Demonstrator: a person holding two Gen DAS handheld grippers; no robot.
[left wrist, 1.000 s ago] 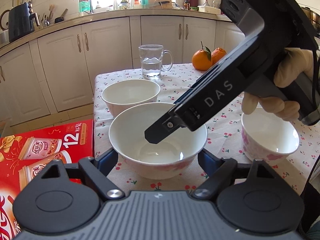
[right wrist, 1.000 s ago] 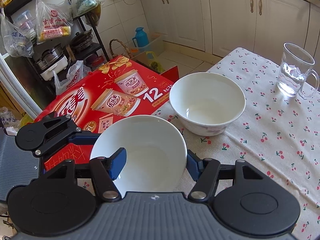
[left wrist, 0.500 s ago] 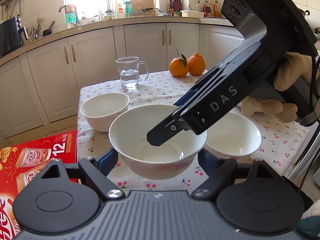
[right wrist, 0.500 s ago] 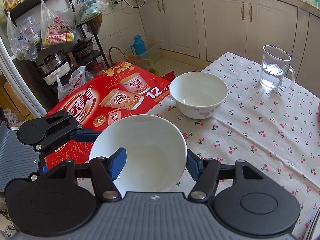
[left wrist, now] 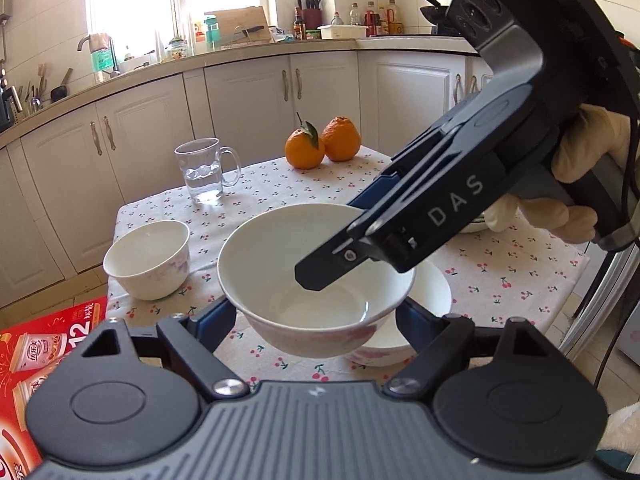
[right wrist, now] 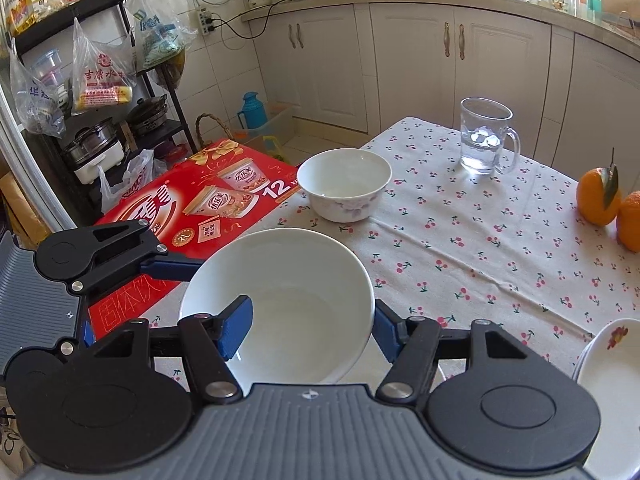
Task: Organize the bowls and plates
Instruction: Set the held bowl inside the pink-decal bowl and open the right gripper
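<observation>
A large white bowl [left wrist: 280, 264] hangs above the cherry-print table [right wrist: 460, 248], held from two sides. My left gripper [left wrist: 316, 316] is shut across its width, a blue pad on each side. My right gripper [right wrist: 310, 332] is shut on the bowl's [right wrist: 280, 280] wall, with one finger [left wrist: 320, 272] inside and the other outside the rim. A second white bowl [left wrist: 434, 300] stands on the table, partly hidden under and behind the held one. A small flowered bowl [left wrist: 148, 256] [right wrist: 344, 184] stands near the table's far left corner.
A glass mug of water [left wrist: 204, 176] [right wrist: 484, 140] and two oranges [left wrist: 320, 146] [right wrist: 604, 200] stand at the back of the table. White dishes with a red flower [right wrist: 608, 368] lie at the right. A red carton [right wrist: 192, 208] lies beside the table's left edge.
Both grippers carried the large bowl to the right and a little up. The small bowl and mug fell behind to the left, and the second bowl now lies partly under the held one.
</observation>
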